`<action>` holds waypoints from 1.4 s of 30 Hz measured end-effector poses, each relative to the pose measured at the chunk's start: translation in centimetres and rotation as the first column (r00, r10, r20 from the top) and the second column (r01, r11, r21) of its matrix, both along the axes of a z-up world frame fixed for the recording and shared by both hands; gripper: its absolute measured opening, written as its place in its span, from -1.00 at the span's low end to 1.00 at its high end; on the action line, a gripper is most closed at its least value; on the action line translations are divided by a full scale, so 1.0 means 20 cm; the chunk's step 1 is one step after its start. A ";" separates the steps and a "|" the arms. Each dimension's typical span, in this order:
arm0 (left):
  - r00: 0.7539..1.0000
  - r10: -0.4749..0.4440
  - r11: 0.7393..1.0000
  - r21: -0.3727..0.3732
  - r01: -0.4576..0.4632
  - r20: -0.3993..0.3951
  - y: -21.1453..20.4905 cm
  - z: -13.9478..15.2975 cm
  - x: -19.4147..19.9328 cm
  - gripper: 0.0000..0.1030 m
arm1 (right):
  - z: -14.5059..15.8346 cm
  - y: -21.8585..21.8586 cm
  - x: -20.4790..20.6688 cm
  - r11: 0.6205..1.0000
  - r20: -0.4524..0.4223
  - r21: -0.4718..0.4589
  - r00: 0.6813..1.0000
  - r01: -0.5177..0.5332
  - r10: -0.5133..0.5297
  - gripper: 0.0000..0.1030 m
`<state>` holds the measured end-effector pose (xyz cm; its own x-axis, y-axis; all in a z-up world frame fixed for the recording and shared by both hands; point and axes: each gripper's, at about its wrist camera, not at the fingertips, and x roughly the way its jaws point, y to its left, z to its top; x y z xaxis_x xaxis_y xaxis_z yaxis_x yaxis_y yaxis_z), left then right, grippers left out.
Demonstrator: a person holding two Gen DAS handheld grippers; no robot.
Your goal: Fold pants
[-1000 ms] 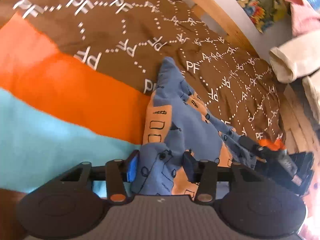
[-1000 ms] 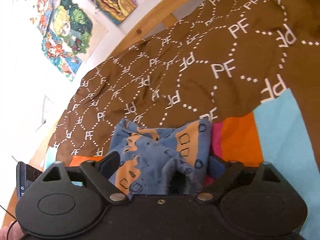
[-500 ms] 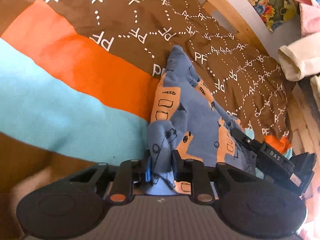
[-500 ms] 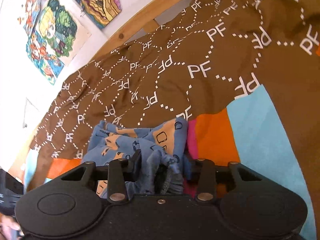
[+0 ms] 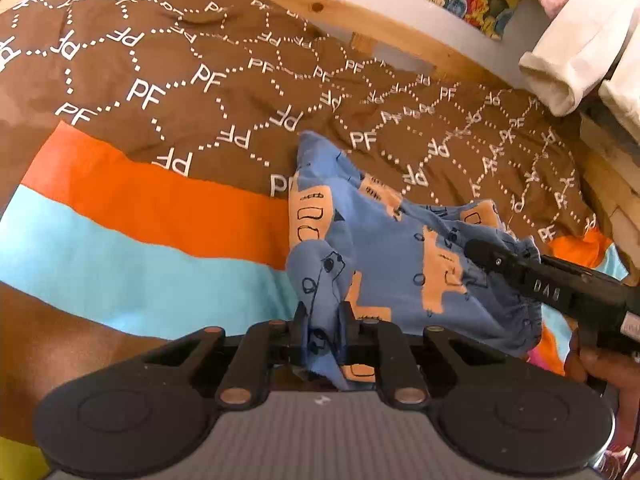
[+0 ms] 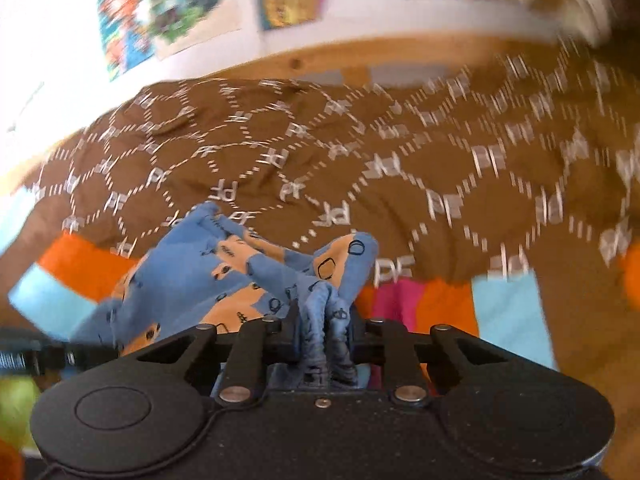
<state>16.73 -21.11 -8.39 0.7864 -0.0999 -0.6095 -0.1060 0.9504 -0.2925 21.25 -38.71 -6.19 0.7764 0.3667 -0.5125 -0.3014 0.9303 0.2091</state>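
A brown blanket [image 5: 248,92] printed with white "PF" letters and dotted hexagons covers the bed, with an orange stripe [image 5: 152,200] and a light blue stripe [image 5: 120,264] running across its near part. Behind it a wooden bed rail [image 5: 360,12] runs along a pale wall, and colourful pictures [image 6: 160,4] hang there, blurred in the right wrist view. At the far right of the left wrist view a cream-coloured folded cloth [image 5: 568,64] hangs over the edge of the scene. The pants [image 5: 400,248], blue with orange patches and small black drawings, lie bunched on the blanket near the middle, across the border of the brown part and the stripes. The left gripper [image 5: 324,320] is clamped on a fold of the pants at their near left edge, its fingers nearly together with the cloth squeezed between them. The right gripper [image 6: 324,320] is likewise pinched tight on a gathered bunch of the pants [image 6: 224,276], the fabric crumpled into ridges between its fingers; in the left wrist view its black body [image 5: 560,288] reaches in from the right and rests at the gathered waistband. No containers show in either view.
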 end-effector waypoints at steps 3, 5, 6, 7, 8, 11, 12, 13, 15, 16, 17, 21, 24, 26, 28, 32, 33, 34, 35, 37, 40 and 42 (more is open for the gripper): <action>0.999 0.000 1.000 -0.004 0.000 0.049 -0.01 0.02 -0.02 -0.73 | 0.05 0.06 -0.06 0.993 0.096 -0.115 0.995 -0.025 0.036 -0.64; 0.995 -0.017 1.000 0.016 0.016 0.097 -0.04 0.05 -0.03 -0.73 | 0.09 0.09 -0.10 0.983 0.160 -0.182 0.985 -0.033 0.063 -0.65; 0.993 -0.026 0.999 0.022 0.024 0.117 -0.05 0.06 -0.03 -0.73 | 0.11 0.10 -0.12 0.978 0.190 -0.208 0.979 -0.034 0.074 -0.65; 0.990 -0.036 0.999 0.026 0.033 0.139 -0.07 0.07 -0.04 -0.73 | 0.13 0.11 -0.13 0.971 0.224 -0.236 0.971 -0.031 0.085 -0.65; 0.986 -0.046 0.999 0.029 0.042 0.158 -0.09 0.08 -0.03 -0.73 | 0.14 0.12 -0.15 0.965 0.258 -0.261 0.961 -0.026 0.095 -0.65; 0.973 -0.068 0.995 0.090 0.050 0.219 -0.15 0.15 0.02 -0.73 | 0.20 0.12 -0.16 0.952 0.337 -0.306 0.934 -0.010 0.118 -0.65; 0.969 -0.074 0.993 0.105 0.050 0.236 -0.16 0.17 0.04 -0.73 | 0.22 0.12 -0.15 0.947 0.367 -0.320 0.922 -0.004 0.128 -0.65; 0.965 -0.079 0.992 0.119 0.051 0.250 -0.17 0.19 0.06 -0.73 | 0.24 0.11 -0.13 0.944 0.388 -0.331 0.912 0.004 0.132 -0.65; 0.957 -0.089 0.988 0.144 0.050 0.276 -0.16 0.24 0.13 -0.73 | 0.28 0.09 -0.07 0.944 0.420 -0.330 0.898 0.016 0.131 -0.65; 0.954 -0.092 0.987 0.153 0.049 0.286 -0.15 0.25 0.18 -0.73 | 0.30 0.08 -0.04 0.945 0.436 -0.327 0.891 0.023 0.129 -0.65; 0.952 -0.089 0.987 0.156 0.045 0.292 -0.15 0.26 0.22 -0.73 | 0.32 0.07 0.00 0.944 0.446 -0.328 0.886 0.029 0.128 -0.65; 0.970 -0.050 0.991 0.133 0.019 0.238 -0.09 0.21 0.45 -0.71 | 0.34 0.00 0.20 0.949 0.442 -0.315 0.888 0.021 0.127 -0.63; 0.993 0.031 0.998 0.054 -0.037 0.117 -0.02 0.07 0.61 -0.70 | 0.24 -0.01 0.40 0.941 0.354 -0.339 0.925 -0.010 0.138 -0.61; 0.994 0.087 0.996 -0.029 -0.085 0.059 0.03 -0.01 0.65 -0.69 | 0.13 -0.02 0.52 0.934 0.273 -0.356 0.953 -0.026 0.131 -0.58; 0.993 0.095 0.994 -0.054 -0.092 0.072 0.04 -0.02 0.63 -0.66 | 0.04 -0.04 0.57 0.930 0.225 -0.366 0.967 -0.026 0.115 -0.52; 0.993 0.089 0.996 0.013 -0.090 0.074 0.00 -0.04 0.61 -0.48 | 0.01 -0.11 0.58 0.954 0.231 -0.301 0.969 -0.014 0.087 -0.19; 0.993 0.097 0.995 0.011 -0.098 0.068 0.01 -0.04 0.61 -0.40 | 0.01 -0.11 0.59 0.955 0.232 -0.297 0.969 -0.007 0.079 -0.07; 0.993 0.103 0.995 0.004 -0.104 0.062 0.01 -0.04 0.61 -0.37 | 0.01 -0.11 0.59 0.955 0.233 -0.297 0.970 0.000 0.073 0.00; 0.992 0.111 0.994 -0.004 -0.111 0.055 0.02 -0.03 0.61 -0.31 | 0.01 -0.11 0.59 0.954 0.236 -0.298 0.970 0.007 0.066 0.15; 0.991 0.124 0.992 -0.013 -0.123 0.043 0.04 -0.02 0.60 -0.22 | 0.03 -0.13 0.59 0.957 0.241 -0.290 0.969 0.024 0.049 0.29; 0.990 0.139 0.990 0.003 -0.139 0.029 0.05 -0.02 0.59 -0.02 | 0.03 -0.16 0.59 0.961 0.244 -0.274 0.969 0.036 0.033 0.55; 0.989 0.149 0.989 0.004 -0.150 0.020 0.06 -0.01 0.57 0.10 | 0.04 -0.19 0.59 0.963 0.244 -0.262 0.970 0.059 0.007 0.69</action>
<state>28.19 -19.92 -8.54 0.8041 0.0231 -0.5940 -0.2413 0.9259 -0.2906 33.00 -42.42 -5.39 0.8961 0.2210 -0.3850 -0.2868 0.9502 -0.1220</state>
